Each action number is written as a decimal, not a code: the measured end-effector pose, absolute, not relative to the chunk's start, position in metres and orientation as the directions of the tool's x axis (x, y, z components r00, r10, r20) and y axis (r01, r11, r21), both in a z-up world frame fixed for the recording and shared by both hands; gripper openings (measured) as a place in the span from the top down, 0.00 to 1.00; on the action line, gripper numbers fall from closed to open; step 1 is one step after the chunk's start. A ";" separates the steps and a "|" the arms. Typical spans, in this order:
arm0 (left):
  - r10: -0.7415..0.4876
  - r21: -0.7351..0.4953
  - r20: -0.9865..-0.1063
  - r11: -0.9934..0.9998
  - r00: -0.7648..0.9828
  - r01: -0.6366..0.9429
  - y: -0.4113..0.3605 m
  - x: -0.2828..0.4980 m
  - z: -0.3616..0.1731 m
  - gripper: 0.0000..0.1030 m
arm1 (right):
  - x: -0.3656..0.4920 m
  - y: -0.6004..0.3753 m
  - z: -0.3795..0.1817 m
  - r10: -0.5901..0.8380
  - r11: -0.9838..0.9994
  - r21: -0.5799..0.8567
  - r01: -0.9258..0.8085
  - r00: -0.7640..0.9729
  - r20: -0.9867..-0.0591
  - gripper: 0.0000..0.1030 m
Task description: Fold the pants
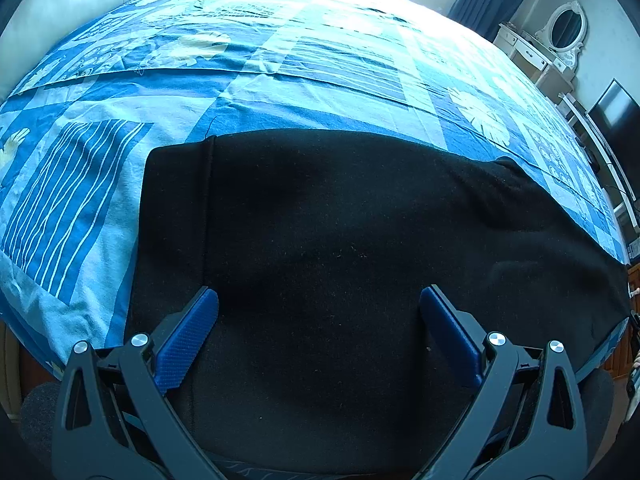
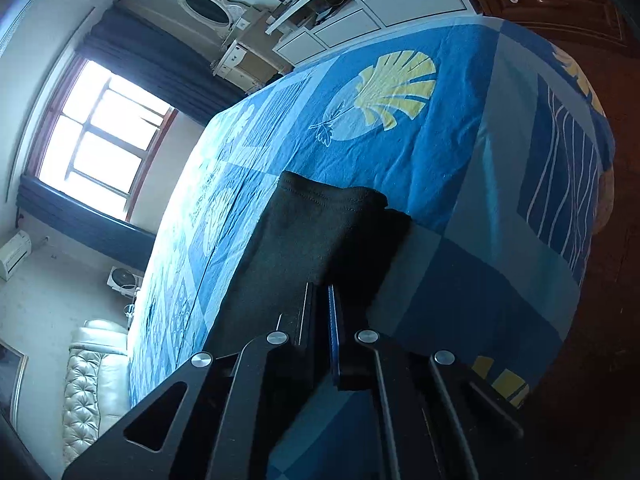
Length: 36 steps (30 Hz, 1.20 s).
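Black fleece pants (image 1: 340,260): lying flat on the blue patchwork-print bedspread (image 1: 280,92), near the bed's edge. Right gripper (image 2: 320,304): jaws closing tight, pinching the pants' edge. Left gripper (image 1: 319,308): jaws standing wide open, hovering over the cloth, gripping nothing. Step judged: securing corners for a fold. Next move likely calling for the left gripper taking hold before lifting.
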<state>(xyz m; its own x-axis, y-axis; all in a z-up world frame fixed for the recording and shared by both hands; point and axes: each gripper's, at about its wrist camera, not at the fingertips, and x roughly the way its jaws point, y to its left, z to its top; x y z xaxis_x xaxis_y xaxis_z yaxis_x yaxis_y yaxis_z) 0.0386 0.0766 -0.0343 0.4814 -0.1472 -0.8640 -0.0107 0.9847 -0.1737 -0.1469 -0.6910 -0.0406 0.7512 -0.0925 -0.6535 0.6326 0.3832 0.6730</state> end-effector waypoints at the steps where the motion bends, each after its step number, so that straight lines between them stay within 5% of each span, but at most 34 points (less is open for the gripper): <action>1: -0.148 -0.174 -0.864 0.985 0.482 -0.009 0.077 0.038 -0.035 0.02 | -0.149 -0.694 -0.047 -0.096 0.369 0.666 0.648 0.740 -0.666 0.97; 4: -0.142 -0.164 -0.864 0.986 0.483 -0.004 0.075 0.037 -0.035 0.02 | -0.160 -0.706 -0.066 -0.101 0.351 0.628 0.694 0.695 -0.712 1.00; 13: -0.132 -0.147 -0.862 0.989 0.489 0.007 0.073 0.036 -0.035 0.02 | -0.170 -0.716 -0.038 -0.065 0.443 0.689 0.574 0.787 -0.614 0.97; 17: -0.132 -0.147 -0.862 0.989 0.490 0.007 0.073 0.036 -0.033 0.02 | -0.147 -0.731 -0.024 -0.023 0.513 0.671 0.534 0.791 -0.612 0.56; 21: -0.166 -0.186 -0.849 0.982 0.503 0.010 0.077 0.031 -0.029 0.02 | -0.123 -0.756 -0.026 0.083 0.559 0.671 0.488 0.772 -0.630 0.47; 28: -0.269 -0.315 -0.808 0.949 0.524 0.001 0.090 0.023 -0.021 0.02 | -0.091 -0.776 -0.050 0.175 0.598 0.634 0.491 0.691 -0.701 0.46; 32: -0.326 -0.383 -0.779 0.924 0.536 0.005 0.095 0.020 -0.016 0.02 | -0.083 -0.777 -0.059 0.242 0.566 0.702 0.432 0.727 -0.642 0.26; 36: -0.330 -0.380 -0.776 0.925 0.538 0.018 0.094 0.021 -0.014 0.02 | -0.074 -0.768 -0.064 0.346 0.558 0.750 0.355 0.722 -0.599 0.27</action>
